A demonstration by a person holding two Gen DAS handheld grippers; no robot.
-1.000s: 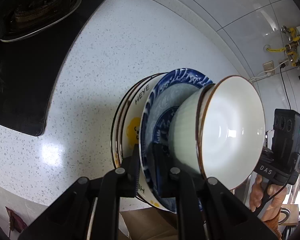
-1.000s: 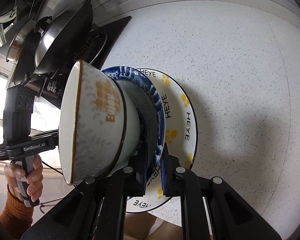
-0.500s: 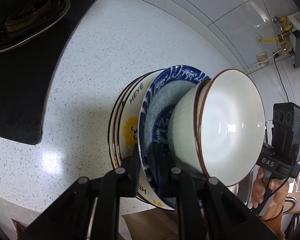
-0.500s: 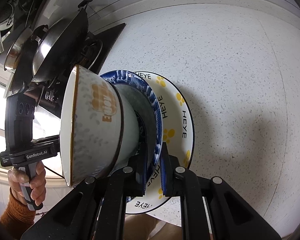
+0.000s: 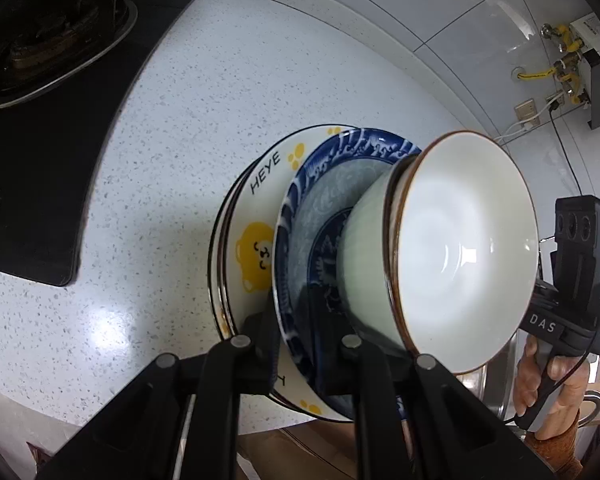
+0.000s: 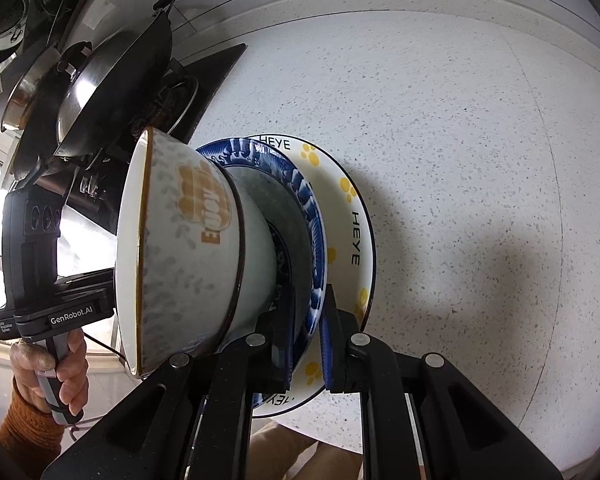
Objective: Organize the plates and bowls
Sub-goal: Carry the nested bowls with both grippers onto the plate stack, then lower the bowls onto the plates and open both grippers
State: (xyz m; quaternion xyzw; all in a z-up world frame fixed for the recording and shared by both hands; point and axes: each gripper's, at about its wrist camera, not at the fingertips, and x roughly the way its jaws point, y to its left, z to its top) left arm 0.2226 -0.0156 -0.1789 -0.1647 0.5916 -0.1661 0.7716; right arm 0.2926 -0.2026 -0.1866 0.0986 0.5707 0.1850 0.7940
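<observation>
A stack of dishes hangs between both grippers above the speckled counter: white "HEYE" plates [image 5: 256, 216] with yellow prints at the bottom, a blue patterned plate [image 5: 312, 216] on them, and white bowls [image 5: 460, 248] on top. My left gripper [image 5: 296, 344] is shut on the rims of the plates. My right gripper [image 6: 306, 340] is shut on the stack's opposite edge, clamping the blue plate [image 6: 300, 200] and the HEYE plate [image 6: 352, 220]. The bowl [image 6: 188, 240] with an orange print sits nested on top.
A black stove top [image 5: 40, 160] with a burner lies left of the stack. A wok and steel pots [image 6: 100, 80] stand on the stove. The white speckled counter [image 6: 460, 160] meets a tiled wall. A wall socket and gas pipes [image 5: 552, 76] are at right.
The stack held by both grippers has shifted slightly over the counter, away from the stove; both grips are unchanged.
</observation>
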